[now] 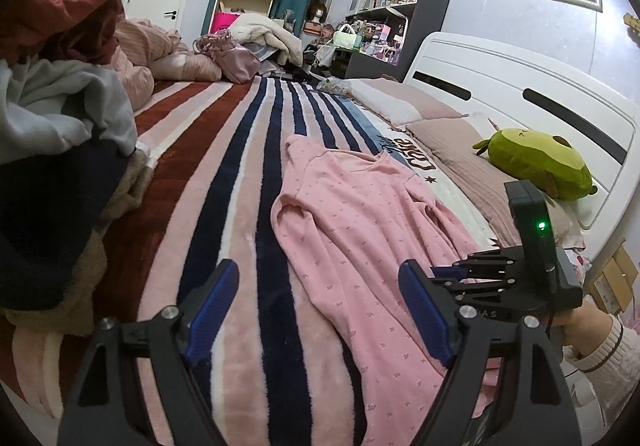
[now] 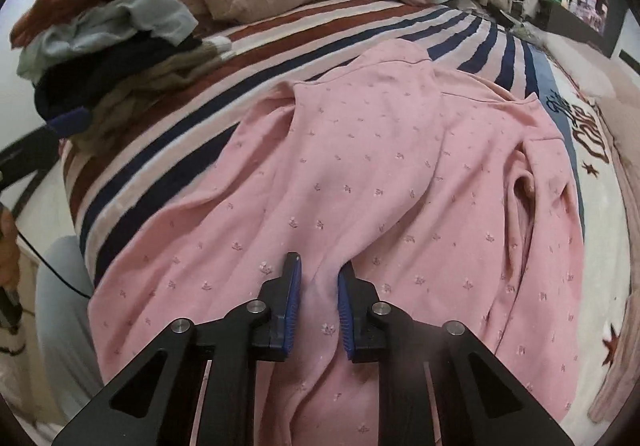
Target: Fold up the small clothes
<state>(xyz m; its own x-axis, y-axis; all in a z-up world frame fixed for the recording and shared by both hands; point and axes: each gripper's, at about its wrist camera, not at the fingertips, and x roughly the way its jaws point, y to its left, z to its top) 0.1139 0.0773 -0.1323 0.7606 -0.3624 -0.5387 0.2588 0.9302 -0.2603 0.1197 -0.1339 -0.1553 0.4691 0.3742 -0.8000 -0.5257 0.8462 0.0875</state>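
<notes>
A pink long-sleeved garment with small flower dots [image 1: 360, 230] lies spread on the striped blanket [image 1: 240, 174]; it fills the right wrist view [image 2: 360, 166]. My left gripper [image 1: 316, 306] is open and empty, low over the blanket at the garment's left edge. My right gripper [image 2: 318, 286] is shut on a pinched ridge of the pink garment near its lower middle. The right gripper also shows in the left wrist view [image 1: 452, 272], at the garment's right side.
A pile of unfolded clothes [image 2: 104, 58] sits on the bed's left side, close to my left gripper [image 1: 60, 118]. A green plush toy [image 1: 536, 162] and pillows [image 1: 444, 130] lie by the white headboard [image 1: 520, 86]. Bedding and a bag [image 1: 232, 58] lie at the far end.
</notes>
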